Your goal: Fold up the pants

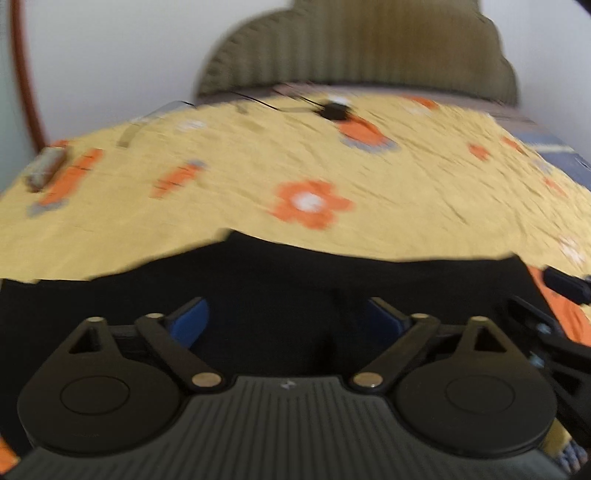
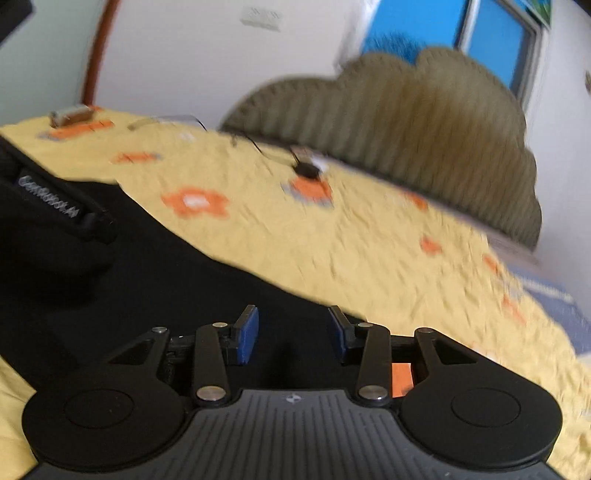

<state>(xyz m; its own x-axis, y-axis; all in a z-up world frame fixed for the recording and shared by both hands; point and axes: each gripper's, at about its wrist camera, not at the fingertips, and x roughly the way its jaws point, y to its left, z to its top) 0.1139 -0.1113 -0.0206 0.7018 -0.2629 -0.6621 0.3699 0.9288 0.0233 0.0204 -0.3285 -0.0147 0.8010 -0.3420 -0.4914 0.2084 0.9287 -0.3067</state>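
Black pants (image 1: pixel 280 280) lie flat on a yellow bedspread with orange flowers (image 1: pixel 295 170). My left gripper (image 1: pixel 291 321) is open, its blue pads spread wide just above the black cloth. In the right wrist view the pants (image 2: pixel 155 266) fill the lower left, and my right gripper (image 2: pixel 293 334) is open above their edge, nothing between its pads. The left gripper's black body (image 2: pixel 55 203) shows at the left of that view. The right gripper (image 1: pixel 565 288) shows at the right edge of the left wrist view.
An olive ribbed headboard (image 1: pixel 354 48) stands at the far end of the bed. A small black device with a cable (image 1: pixel 332 110) and a small box (image 1: pixel 46 168) lie on the bedspread. A blue window (image 2: pixel 443 29) is behind.
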